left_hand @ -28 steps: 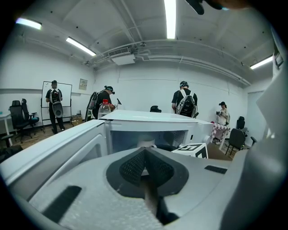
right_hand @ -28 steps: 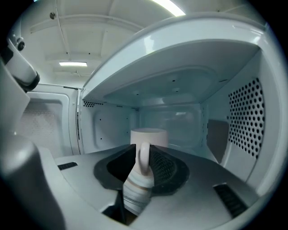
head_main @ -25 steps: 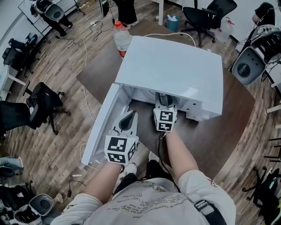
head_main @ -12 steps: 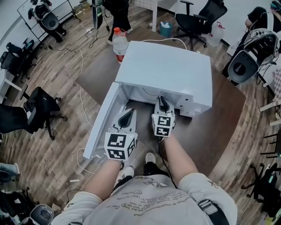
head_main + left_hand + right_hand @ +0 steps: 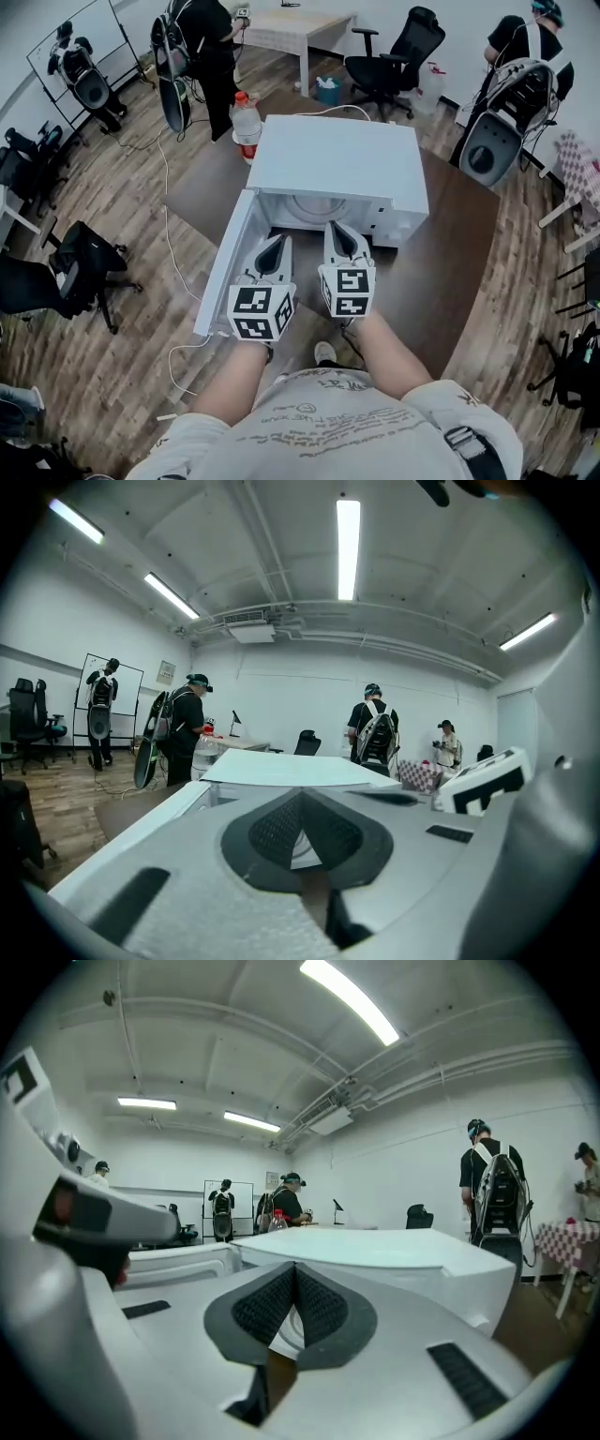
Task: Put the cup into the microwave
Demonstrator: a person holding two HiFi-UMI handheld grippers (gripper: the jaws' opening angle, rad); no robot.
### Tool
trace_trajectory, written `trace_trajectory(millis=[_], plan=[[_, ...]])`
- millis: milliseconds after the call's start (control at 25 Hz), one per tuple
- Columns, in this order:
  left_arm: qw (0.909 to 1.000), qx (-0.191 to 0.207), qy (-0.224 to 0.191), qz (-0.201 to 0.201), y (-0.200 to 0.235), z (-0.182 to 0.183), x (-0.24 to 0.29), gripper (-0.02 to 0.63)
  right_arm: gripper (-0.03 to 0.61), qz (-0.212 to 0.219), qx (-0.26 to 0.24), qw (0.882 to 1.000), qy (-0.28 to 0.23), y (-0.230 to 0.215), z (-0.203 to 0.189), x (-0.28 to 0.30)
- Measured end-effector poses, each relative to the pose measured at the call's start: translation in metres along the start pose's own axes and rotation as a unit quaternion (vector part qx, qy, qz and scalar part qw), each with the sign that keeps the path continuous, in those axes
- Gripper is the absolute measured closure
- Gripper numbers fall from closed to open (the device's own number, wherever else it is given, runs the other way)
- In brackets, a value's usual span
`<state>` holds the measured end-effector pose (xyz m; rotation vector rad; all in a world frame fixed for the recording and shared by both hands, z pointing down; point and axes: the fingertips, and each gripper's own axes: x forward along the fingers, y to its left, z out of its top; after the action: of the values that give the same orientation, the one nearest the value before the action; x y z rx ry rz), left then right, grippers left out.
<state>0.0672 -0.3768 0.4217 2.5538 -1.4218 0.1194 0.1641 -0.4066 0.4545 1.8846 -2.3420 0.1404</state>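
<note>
The white microwave [image 5: 337, 164] stands on a brown table with its door [image 5: 225, 267] swung open to the left. In its cavity only a pale round shape [image 5: 314, 208] shows, and I cannot make out a cup in any view. Both grippers hang side by side in front of the opening, outside the cavity. My left gripper [image 5: 275, 246] is shut, its dark pads meeting with nothing between them [image 5: 302, 799]. My right gripper [image 5: 339, 234] is also shut and empty [image 5: 294, 1274]. Both gripper views look level over the microwave's top [image 5: 375, 1246].
A clear bottle with a red cap [image 5: 246, 122] stands at the table's back left corner. The brown table [image 5: 459, 244] extends right of the microwave. Office chairs [image 5: 80, 267] and several standing people [image 5: 202, 47] ring the table.
My right gripper has come back out of the microwave's cavity and risen. The left gripper has also lifted a little. The head view now takes in more of the room.
</note>
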Motion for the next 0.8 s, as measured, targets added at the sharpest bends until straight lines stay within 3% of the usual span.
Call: trace_trajectory(millis=[280,800], plan=[[0.9998,-0.011,-0.012,-0.011,-0.005,0.009,-0.017,0.601,0.566,0.009,-0.002,0.999,-0.049,0.028,0.064,-0.051],[0.9993,-0.002,-0.016,-0.033,-0.013,0.014,-0.027,0.601,0.566,-0.012,0.015,0.999,-0.049,0.028,0.062,-0.065]])
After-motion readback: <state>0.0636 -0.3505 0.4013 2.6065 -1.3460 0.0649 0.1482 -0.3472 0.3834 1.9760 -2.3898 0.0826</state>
